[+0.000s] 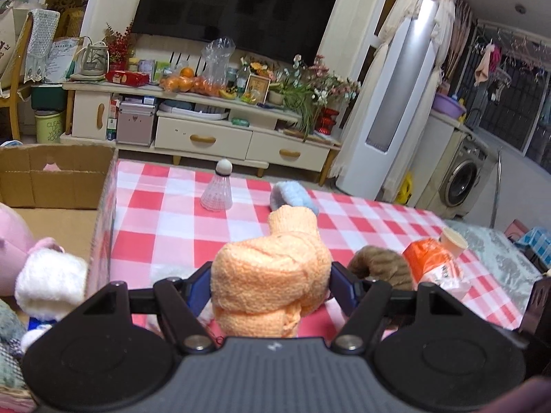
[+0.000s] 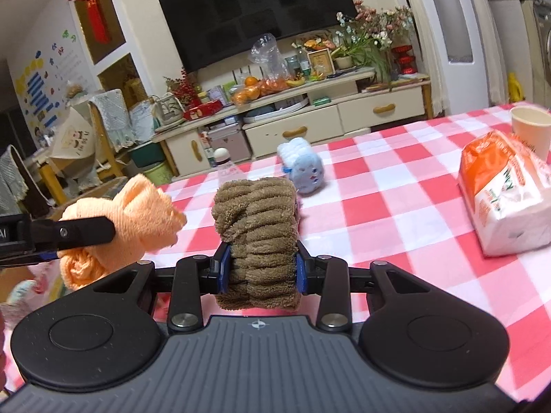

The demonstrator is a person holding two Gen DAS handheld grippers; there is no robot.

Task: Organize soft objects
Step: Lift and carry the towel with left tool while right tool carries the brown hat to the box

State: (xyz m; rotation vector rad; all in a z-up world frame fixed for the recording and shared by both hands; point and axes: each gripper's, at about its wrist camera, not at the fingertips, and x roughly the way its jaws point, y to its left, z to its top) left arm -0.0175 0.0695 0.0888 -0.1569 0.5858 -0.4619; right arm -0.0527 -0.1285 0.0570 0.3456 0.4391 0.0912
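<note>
— Left gripper (image 1: 270, 289)?
— Clamped on the orange knitted bundle (image 1: 272, 275), pads pressed into both flanks, jaws about half apart. Held clear above the checked tablecloth (image 1: 155, 234), just right of the cardboard box (image 1: 69, 186).
— Right gripper (image 2: 260, 265)?
— Closed tight on the brown fleece roll (image 2: 256, 241), blue pads sunk into its sides. Carried over the near part of the table.
— Remaining on the cloth?
— Blue plush toy (image 2: 304, 170) far centre, shuttlecock (image 1: 217, 189) left of it.
</note>
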